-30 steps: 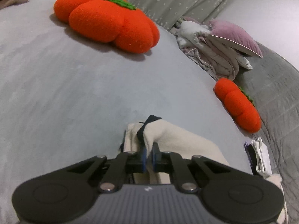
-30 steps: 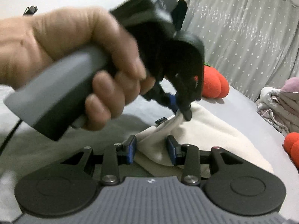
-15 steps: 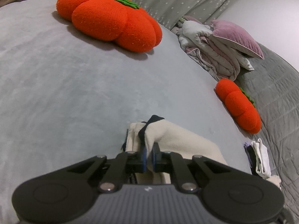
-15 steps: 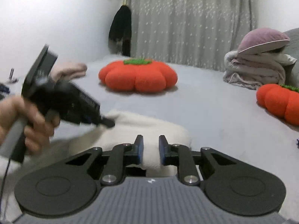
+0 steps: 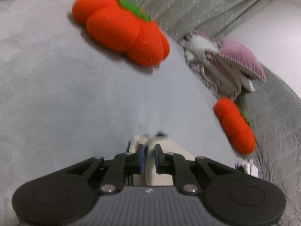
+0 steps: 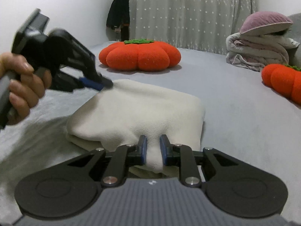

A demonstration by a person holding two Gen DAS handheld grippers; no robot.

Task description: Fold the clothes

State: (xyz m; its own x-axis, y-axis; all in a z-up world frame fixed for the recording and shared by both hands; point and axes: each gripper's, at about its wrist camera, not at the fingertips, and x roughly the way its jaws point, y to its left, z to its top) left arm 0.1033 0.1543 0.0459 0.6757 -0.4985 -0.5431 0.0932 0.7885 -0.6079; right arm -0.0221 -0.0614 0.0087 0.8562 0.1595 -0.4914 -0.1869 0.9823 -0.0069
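Both jaws pinch the cream garment (image 6: pixel 135 111); large pumpkin cushion (image 6: pixel 140 55) beyond, nothing between.

My right tool (image 6: pixel 152 151) has black linkage arms, silver screws, blue pads and a ribbed grey body with round black discs. My left tool (image 6: pixel 97 82) looks the same, on a grey handle at 9 o'clock.

Garment (image 6: pixel 135 111): plain cream, unpatterned. Bed cover (image 6: pixel 235 113): pale grey. Large pumpkin cushion (image 6: pixel 140 56): orange with a green stalk patch; smaller cushion (image 6: pixel 282 81) the same. Curtain (image 6: pixel 188 13): grey with white stars. Pillow (image 6: pixel 265 21): mauve. Right claw (image 6: pixel 152 148): black with blue pads (image 6: pixel 143 147).
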